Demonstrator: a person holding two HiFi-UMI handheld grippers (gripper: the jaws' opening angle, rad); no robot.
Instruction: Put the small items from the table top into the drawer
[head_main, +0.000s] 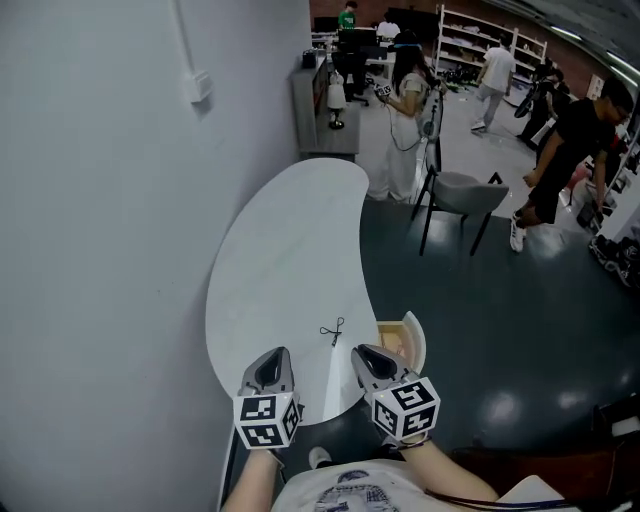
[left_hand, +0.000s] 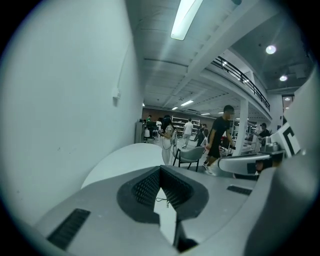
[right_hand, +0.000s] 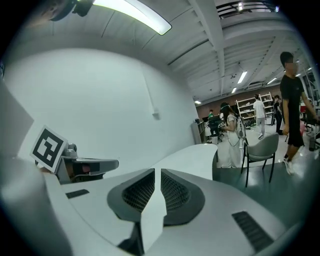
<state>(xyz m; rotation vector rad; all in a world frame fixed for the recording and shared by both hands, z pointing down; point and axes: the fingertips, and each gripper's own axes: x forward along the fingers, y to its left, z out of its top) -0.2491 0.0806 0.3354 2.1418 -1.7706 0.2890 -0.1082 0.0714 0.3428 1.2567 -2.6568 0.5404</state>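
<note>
Head view: your small black item (head_main: 333, 331) lies on the white tabletop (head_main: 285, 250), just left of the open drawer (head_main: 417, 338). Your right gripper (head_main: 364, 357) hovers beside the drawer's near corner. Your left gripper (head_main: 279, 357) is farther left of the drawer.

Left gripper view: your fingers are clenched tip to tip on nothing (the item shows on the tabletop beyond them).

Right gripper view: your fingers (right_hand: 142, 190) stand a sliver apart, released and empty, over the tabletop.

Small item (head_main: 333, 331) on the table (head_main: 280, 240) — drawer (head_main: 413, 335) just right of it.
</note>
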